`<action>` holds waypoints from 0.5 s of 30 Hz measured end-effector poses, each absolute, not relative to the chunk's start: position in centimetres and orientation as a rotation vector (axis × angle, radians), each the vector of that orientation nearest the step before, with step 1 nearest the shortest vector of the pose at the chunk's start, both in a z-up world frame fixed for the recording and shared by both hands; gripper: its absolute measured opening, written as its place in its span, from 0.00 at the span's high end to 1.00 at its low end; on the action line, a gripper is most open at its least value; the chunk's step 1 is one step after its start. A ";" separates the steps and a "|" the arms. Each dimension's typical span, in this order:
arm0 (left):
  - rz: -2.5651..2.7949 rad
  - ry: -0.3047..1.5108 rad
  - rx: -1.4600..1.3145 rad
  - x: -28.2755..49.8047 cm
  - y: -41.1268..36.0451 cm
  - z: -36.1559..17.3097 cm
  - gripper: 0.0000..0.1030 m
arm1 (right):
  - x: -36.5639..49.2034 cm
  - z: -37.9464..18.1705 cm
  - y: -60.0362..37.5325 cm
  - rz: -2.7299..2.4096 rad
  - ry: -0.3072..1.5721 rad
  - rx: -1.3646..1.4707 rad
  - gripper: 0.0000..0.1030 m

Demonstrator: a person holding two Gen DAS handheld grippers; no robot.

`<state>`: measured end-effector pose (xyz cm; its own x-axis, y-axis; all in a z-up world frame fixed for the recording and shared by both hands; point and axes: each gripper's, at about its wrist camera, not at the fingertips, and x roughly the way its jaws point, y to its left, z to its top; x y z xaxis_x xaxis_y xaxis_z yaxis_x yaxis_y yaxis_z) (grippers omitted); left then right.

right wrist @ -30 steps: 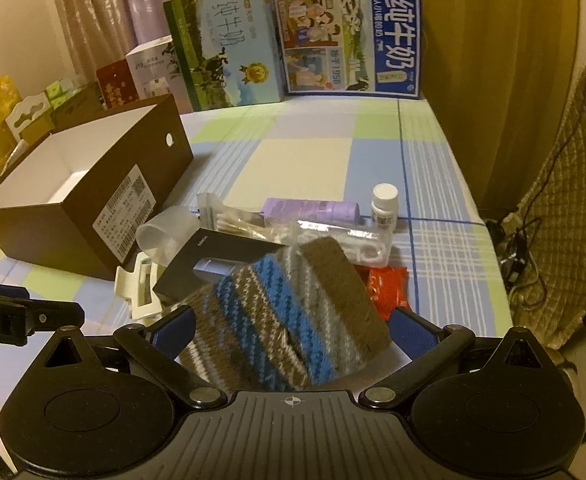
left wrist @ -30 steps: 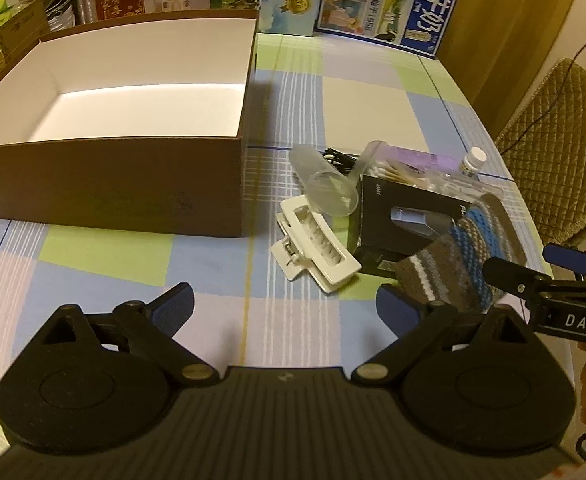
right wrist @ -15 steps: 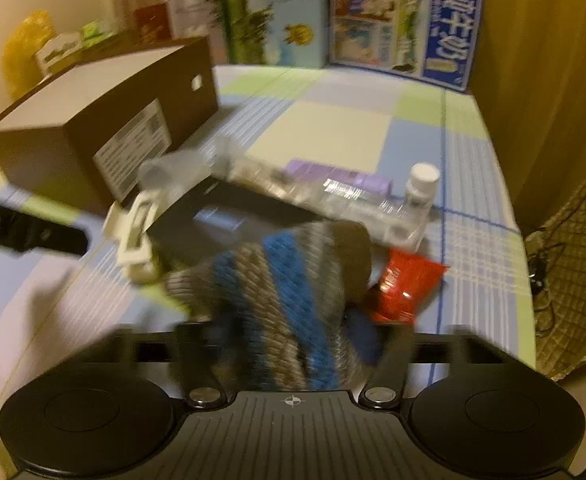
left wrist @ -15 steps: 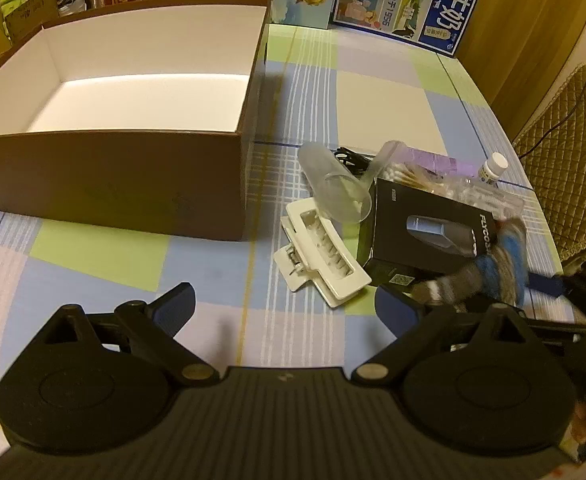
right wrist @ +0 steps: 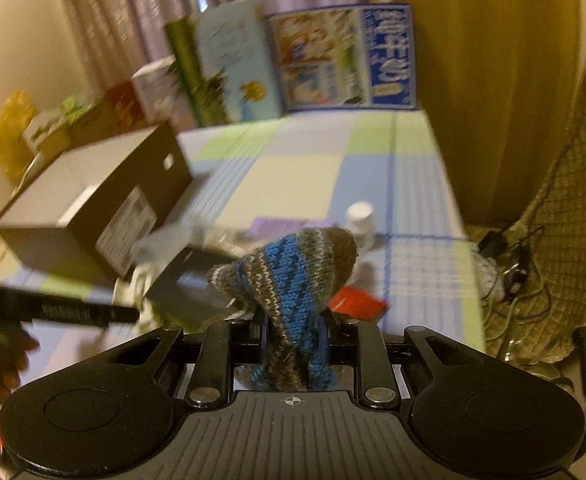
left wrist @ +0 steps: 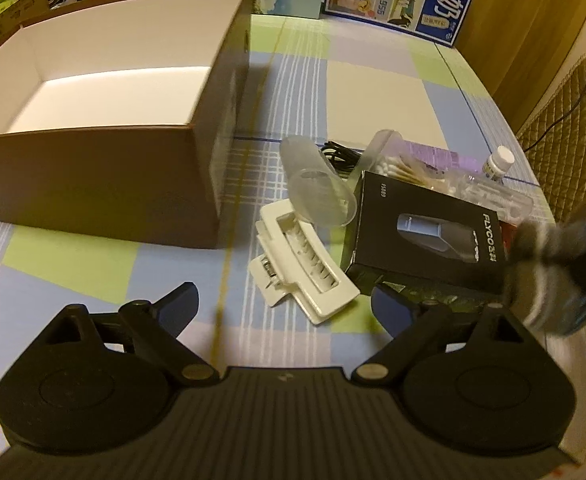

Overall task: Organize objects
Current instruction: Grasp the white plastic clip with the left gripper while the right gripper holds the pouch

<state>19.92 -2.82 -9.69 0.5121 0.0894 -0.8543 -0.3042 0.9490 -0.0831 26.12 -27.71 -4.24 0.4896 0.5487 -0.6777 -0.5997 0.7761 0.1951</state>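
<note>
Brown cardboard is forming the one open box (left wrist: 105, 176) that is sitting on the checked table (left wrist: 377, 92) in the left wrist view, its white inside showing. The left tool (left wrist: 285, 300) is hanging low over the table in front of the box with its two fingers spread wide and nothing between them. Just beyond it one white hair clip (left wrist: 305, 268) is lying flat, with one clear plastic cup (left wrist: 317, 192) on its side touching the clip's far end. One black shaver box (left wrist: 425, 232) is lying right of the clip, and behind it one clear tub of cotton swabs (left wrist: 405, 164) and one small white-capped bottle (left wrist: 499, 162) are sitting. One striped knitted sock (left wrist: 561, 264), blurred, is hanging at the right edge above the table.

In the right wrist view the right tool (right wrist: 293, 330) is pinching that same sock (right wrist: 293, 276) with its fingers drawn close together on the fabric; the sock is standing up in front of the lens, clear of the table (right wrist: 293, 176). Behind it the one bottle (right wrist: 360, 220) and one red packet (right wrist: 355, 300) are lying on the table, and the shaver box (right wrist: 189, 280) is showing to the left, blurred. The brown box (right wrist: 93, 216) is sitting further left with one white label on its end wall. Two picture cartons (right wrist: 341, 60) are standing at the table's far edge.
</note>
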 end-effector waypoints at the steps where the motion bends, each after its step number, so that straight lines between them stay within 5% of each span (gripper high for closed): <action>1: 0.238 1.008 -0.230 20.2 -3.0 -10.0 0.13 | 26.4 -4.0 -28.0 0.690 0.796 -0.059 0.81; 6: 0.261 1.014 -0.205 21.4 -3.2 -11.4 0.18 | 27.2 -3.9 -29.1 0.652 0.797 -0.049 0.80; 10: 0.245 1.021 -0.237 21.3 -2.5 -12.0 0.44 | 27.4 -4.5 -29.7 0.633 0.819 -0.049 0.80; 15: 0.248 1.028 -0.261 19.6 -1.0 -12.3 0.61 | 27.6 -5.1 -30.2 0.626 0.837 -0.053 0.80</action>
<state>19.61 -0.97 -12.26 0.4941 0.0802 -0.8657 -0.3229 0.9414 -0.0971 27.63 -30.22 -5.12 0.5018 0.4975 -0.7076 -0.5377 0.8202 0.1954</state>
